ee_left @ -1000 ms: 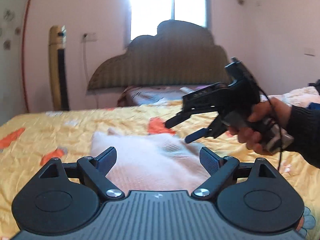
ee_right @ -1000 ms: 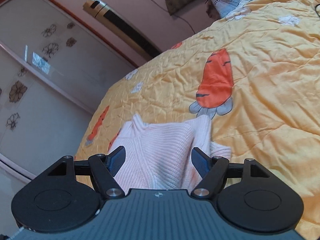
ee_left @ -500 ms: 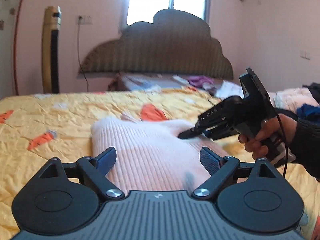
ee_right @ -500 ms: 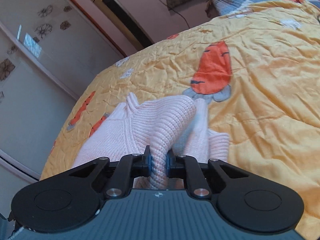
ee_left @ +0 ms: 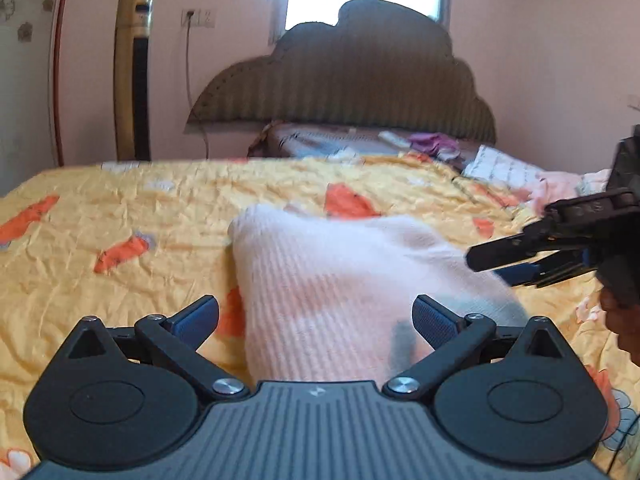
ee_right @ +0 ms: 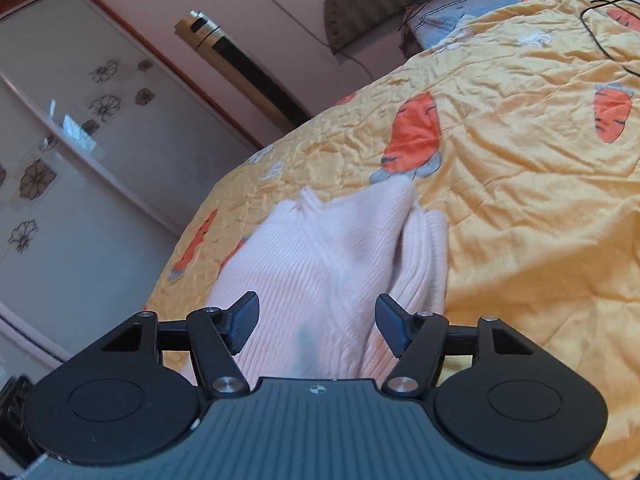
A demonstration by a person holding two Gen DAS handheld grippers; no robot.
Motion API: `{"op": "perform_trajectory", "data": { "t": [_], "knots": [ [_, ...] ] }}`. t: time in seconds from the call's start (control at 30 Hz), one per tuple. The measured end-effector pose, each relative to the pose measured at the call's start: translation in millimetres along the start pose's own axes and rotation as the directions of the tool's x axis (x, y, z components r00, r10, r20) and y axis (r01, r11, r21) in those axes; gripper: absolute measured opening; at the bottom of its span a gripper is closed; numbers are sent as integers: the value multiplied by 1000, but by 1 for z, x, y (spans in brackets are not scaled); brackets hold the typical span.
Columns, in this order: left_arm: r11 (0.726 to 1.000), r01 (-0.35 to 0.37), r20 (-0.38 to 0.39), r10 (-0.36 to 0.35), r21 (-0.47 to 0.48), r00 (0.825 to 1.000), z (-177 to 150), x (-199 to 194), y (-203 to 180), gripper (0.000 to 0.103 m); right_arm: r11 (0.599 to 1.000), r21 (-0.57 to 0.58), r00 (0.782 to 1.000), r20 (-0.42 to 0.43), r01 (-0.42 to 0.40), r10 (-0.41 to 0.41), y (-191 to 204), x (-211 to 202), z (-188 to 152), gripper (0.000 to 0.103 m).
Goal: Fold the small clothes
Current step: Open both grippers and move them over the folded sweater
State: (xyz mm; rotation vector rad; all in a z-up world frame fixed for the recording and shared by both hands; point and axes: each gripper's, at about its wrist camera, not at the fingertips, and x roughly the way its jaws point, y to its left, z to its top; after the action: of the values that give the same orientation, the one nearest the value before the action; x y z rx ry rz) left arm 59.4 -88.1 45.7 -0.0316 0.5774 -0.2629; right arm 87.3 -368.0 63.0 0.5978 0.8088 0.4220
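A small pale pink ribbed knit sweater (ee_left: pixel 340 280) lies partly folded on the yellow carrot-print quilt (ee_left: pixel 120 220). It also shows in the right wrist view (ee_right: pixel 332 272), with a folded layer bunched along its right side. My left gripper (ee_left: pixel 316 316) is open just above the sweater's near edge, holding nothing. My right gripper (ee_right: pixel 316 324) is open over the sweater, empty. It also appears in the left wrist view (ee_left: pixel 512 258) at the sweater's right edge, jaws apart.
The quilt (ee_right: pixel 540 200) spreads wide to the right. A dark headboard (ee_left: pixel 360 80) and pillows with small items lie at the far end. A tall tower fan (ee_left: pixel 132 76) stands by the wall. A black cable (ee_right: pixel 600 32) lies on the quilt far right.
My right gripper, shut on a fold of the sweater half a second ago, has opened and let it go, drawing back to the right. The left gripper stays open.
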Motion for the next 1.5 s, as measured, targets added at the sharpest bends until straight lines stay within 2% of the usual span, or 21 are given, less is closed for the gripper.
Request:
{"op": "perform_trajectory", "data": {
  "t": [0.1, 0.17, 0.2, 0.37, 0.43, 0.5, 0.6, 0.67, 0.7, 0.77, 0.83, 0.87, 0.93, 0.97, 1.1, 1.17, 1.2, 1.27, 1.37, 1.43, 1.5],
  "knots": [
    [995, 18, -111, -29, -97, 993, -7, 21, 8, 103, 997, -69, 999, -27, 43, -45, 9, 8, -20, 59],
    [993, 22, -127, -37, -114, 991, -10, 22, 6, 103, 995, -82, 998, -22, 56, -58, 12, 12, -28, 37],
    [993, 17, -131, -32, -115, 991, -11, 22, 5, 103, 996, -70, 997, -45, 54, -57, 10, 16, -28, 19],
    [992, 46, -142, -63, -121, 988, -9, 22, 1, 103, 991, -97, 996, -9, 88, -89, 11, -1, -28, 18],
    [992, 45, -170, -64, -114, 983, -11, 30, -2, 103, 993, -83, 996, 11, 89, -89, 6, -10, -24, 18],
    [989, 44, -202, -73, -141, 977, -17, 39, 0, 103, 990, -84, 994, -12, 111, -113, -3, -2, -30, 16],
    [982, 53, -208, -91, -180, 974, -19, 39, 6, 103, 997, -28, 998, -9, 68, -69, -10, 1, -38, 16],
    [986, 47, -201, -79, -158, 976, -19, 36, 4, 103, 997, -15, 997, -1, 73, -73, -9, -2, -39, 20],
    [987, 45, -200, -76, -152, 977, -18, 34, 4, 103, 997, -10, 997, -1, 73, -73, -8, -3, -39, 28],
    [988, 43, -202, -72, -147, 977, -16, 31, 4, 103, 998, 13, 998, -10, 55, -55, -7, -7, -34, 36],
    [988, 43, -204, -72, -145, 976, -14, 28, 4, 103, 998, 49, 1000, 8, 28, -29, -6, -16, -25, 59],
    [989, 43, -204, -72, -143, 976, -13, 26, 5, 103, 998, 59, 999, 50, 18, -21, -5, -24, -19, 67],
    [987, 50, -209, -82, -153, 975, -10, 22, 8, 103, 997, 66, 991, 128, 27, -35, -4, -34, -10, 95],
    [985, 62, -207, -95, -163, 974, -8, 19, 10, 103, 996, 75, 987, 150, 41, -52, -5, -36, -4, 99],
    [966, 78, -196, -128, -245, 972, 4, 24, 34, 103, 984, 26, 979, 92, 178, -180, -4, -14, 11, 100],
    [927, 107, -209, -192, -361, 959, 10, 39, 55, 103, 969, -20, 968, 52, 248, -247, -10, 6, 15, 99],
    [890, 127, -211, -238, -437, 948, 13, 49, 67, 103, 966, -11, 965, 22, 260, -260, -16, 17, 18, 99],
    [842, 144, -208, -289, -521, 934, 19, 66, 78, 103, 972, 31, 973, -20, 232, -231, -27, 33, 23, 98],
    [813, 159, -177, -305, -560, 936, 33, 83, 83, 103, 976, 104, 981, -62, 191, -186, -39, 56, 31, 97],
    [760, 203, -159, -374, -618, 914, 37, 98, 89, 103, 976, 132, 983, -89, 173, -162, -44, 69, 34, 97],
    [756, 161, -199, -361, -634, 911, 39, 116, 93, 103, 975, 155, 982, -128, 157, -138, -50, 84, 33, 95]
  ]
}}
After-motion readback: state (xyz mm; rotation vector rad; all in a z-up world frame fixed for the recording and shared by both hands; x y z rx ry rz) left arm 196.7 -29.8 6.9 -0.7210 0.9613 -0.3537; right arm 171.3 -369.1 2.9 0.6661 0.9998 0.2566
